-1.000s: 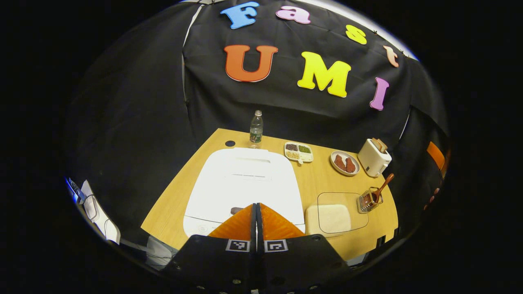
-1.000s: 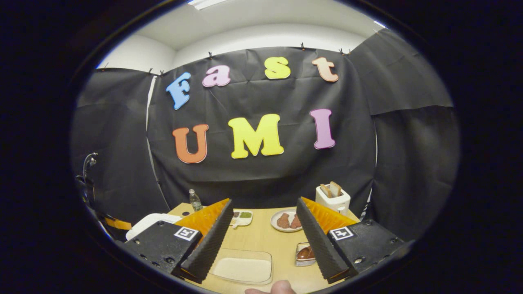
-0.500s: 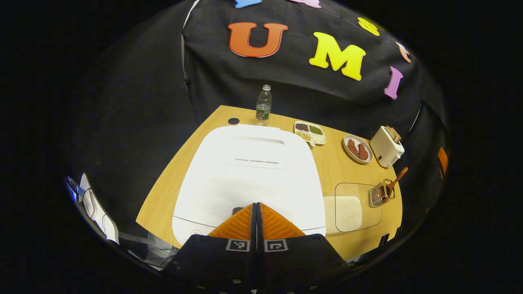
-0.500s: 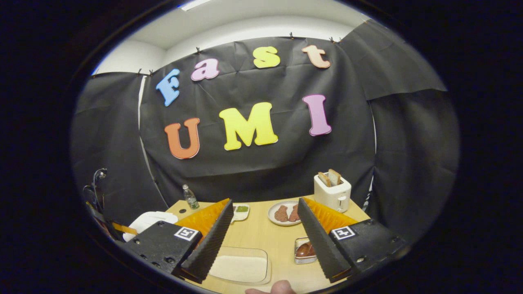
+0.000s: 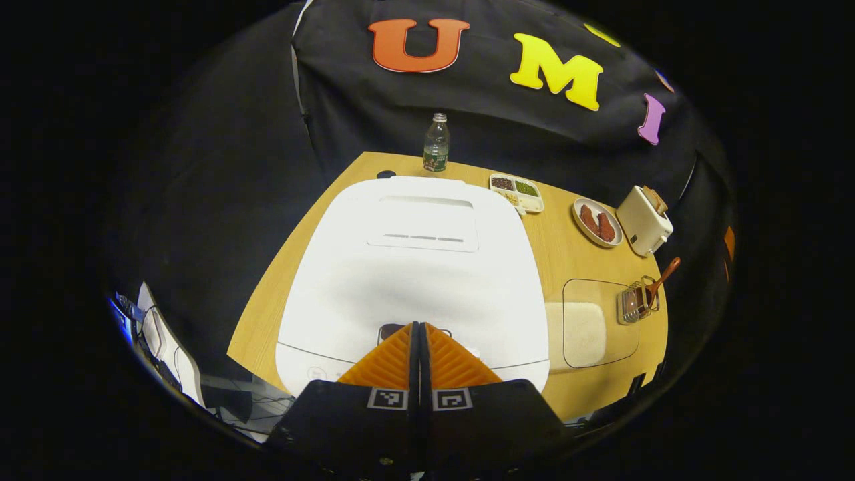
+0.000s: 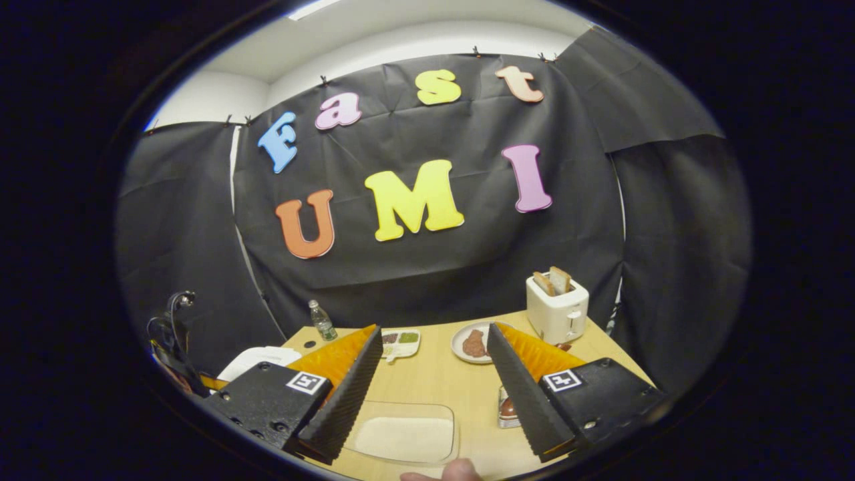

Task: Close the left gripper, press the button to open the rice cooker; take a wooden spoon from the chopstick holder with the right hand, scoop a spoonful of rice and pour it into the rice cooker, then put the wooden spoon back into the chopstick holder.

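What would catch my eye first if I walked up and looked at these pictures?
Most likely the big white rice cooker, lid down, taking up the near left part of the wooden table. The left tool, its orange fingers pressed together, points at the dark button on the cooker's front edge. In the right gripper view, the right tool hangs open above a clear tray of rice, with a white toaster holding bread at the back right.

Your two cameras: one steep and close, one low and level.
Your left gripper view looks down, close over the white rice cooker [image 5: 414, 260]; your right gripper view faces the far wall. Both share the white toaster [image 5: 642, 212] [image 6: 557, 308].
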{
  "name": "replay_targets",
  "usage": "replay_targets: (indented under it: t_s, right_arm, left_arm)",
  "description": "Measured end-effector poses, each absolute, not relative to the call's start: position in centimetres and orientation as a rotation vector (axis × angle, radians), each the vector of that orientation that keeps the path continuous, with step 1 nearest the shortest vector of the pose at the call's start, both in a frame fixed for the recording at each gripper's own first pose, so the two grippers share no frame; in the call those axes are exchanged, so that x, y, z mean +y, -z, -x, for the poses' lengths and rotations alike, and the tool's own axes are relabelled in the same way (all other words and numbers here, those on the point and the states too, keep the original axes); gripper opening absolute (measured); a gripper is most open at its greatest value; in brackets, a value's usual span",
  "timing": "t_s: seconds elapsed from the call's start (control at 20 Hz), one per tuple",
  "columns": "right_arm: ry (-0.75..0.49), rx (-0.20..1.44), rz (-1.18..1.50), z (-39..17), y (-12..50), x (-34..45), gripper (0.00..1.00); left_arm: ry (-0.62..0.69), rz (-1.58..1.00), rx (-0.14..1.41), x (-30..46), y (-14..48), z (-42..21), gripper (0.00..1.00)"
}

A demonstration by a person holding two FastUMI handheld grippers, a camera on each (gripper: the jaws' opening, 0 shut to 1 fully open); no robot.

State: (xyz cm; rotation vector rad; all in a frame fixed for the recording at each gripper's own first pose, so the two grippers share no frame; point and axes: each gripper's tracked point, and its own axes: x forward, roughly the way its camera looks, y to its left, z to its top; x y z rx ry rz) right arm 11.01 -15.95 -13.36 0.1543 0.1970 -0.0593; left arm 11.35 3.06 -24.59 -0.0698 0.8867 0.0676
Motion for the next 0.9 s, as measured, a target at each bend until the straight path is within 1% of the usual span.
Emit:
replay_targets:
  t_s: [0.05, 0.1, 0.15, 0.25, 0.3, 0.35, 0.4, 0.45, 0.5, 0.55, 0.6, 0.65, 0.7, 0.75, 0.8, 0.85, 0.9]
  right_arm:
    - [0.053, 0.187, -0.155, -11.0, 12.8, -15.7, 0.95]
    - [0.048, 0.174, -0.150, -11.0, 12.2, -15.6, 1.00]
    - [0.046, 0.161, -0.141, -10.9, 11.5, -15.6, 1.00]
    - [0.046, 0.130, -0.118, -10.5, 10.3, -15.8, 1.00]
    - [0.043, 0.112, -0.109, -10.3, 9.7, -15.7, 0.95]
    - [0.042, 0.099, -0.103, -10.2, 9.1, -15.5, 1.00]
    - [0.040, 0.086, -0.098, -10.0, 8.6, -15.3, 1.00]
    - [0.036, 0.071, -0.092, -9.9, 8.1, -15.1, 0.95]
    - [0.034, 0.063, -0.086, -9.9, 7.8, -15.0, 1.00]
    - [0.027, 0.066, -0.082, -9.9, 7.7, -14.7, 1.00]
    - [0.018, 0.075, -0.081, -9.9, 7.8, -14.5, 0.95]
    - [0.018, 0.075, -0.081, -9.7, 7.6, -14.6, 1.00]
    - [0.024, 0.066, -0.076, -9.5, 7.2, -15.0, 0.96]
    - [0.029, 0.065, -0.070, -9.4, 6.9, -15.1, 1.00]
    - [0.030, 0.068, -0.064, -9.3, 7.1, -15.1, 1.00]
    - [0.029, 0.077, -0.059, -9.2, 7.0, -15.0, 1.00]
    - [0.029, 0.078, -0.056, -9.1, 6.9, -15.1, 1.00]
  left_arm:
    - [-0.062, 0.079, 0.870, 3.1, 24.3, -11.4, 0.00]
    - [-0.059, 0.095, 0.846, 2.9, 24.0, -11.6, 0.00]
    - [-0.072, 0.116, 0.798, 3.0, 23.2, -12.2, 0.00]
    - [-0.083, 0.145, 0.662, 3.1, 19.8, -12.9, 0.00]
    - [-0.086, 0.151, 0.604, 3.2, 18.2, -13.3, 0.00]
    - [-0.088, 0.163, 0.561, 3.3, 16.8, -13.8, 0.00]
    - [-0.090, 0.182, 0.530, 3.3, 15.5, -14.4, 0.00]
    - [-0.087, 0.195, 0.495, 3.1, 14.2, -15.0, 0.00]
    - [-0.086, 0.188, 0.439, 3.2, 12.6, -15.7, 0.01]
    - [-0.090, 0.169, 0.375, 3.3, 10.8, -16.6, 0.01]
    - [-0.073, 0.157, 0.317, 2.9, 9.2, -17.1, 0.02]
    - [-0.061, 0.144, 0.284, 2.5, 7.9, -17.3, 0.15]
    - [-0.059, 0.126, 0.260, 2.3, 7.1, -17.3, 0.33]
    - [-0.069, 0.097, 0.233, 2.5, 6.3, -17.3, 0.61]
    - [-0.063, 0.074, 0.206, 2.6, 5.5, -17.4, 0.89]
    - [-0.069, 0.053, 0.182, 2.5, 4.3, -16.9, 0.97]
    - [-0.075, 0.040, 0.160, 2.5, 3.5, -16.6, 0.97]
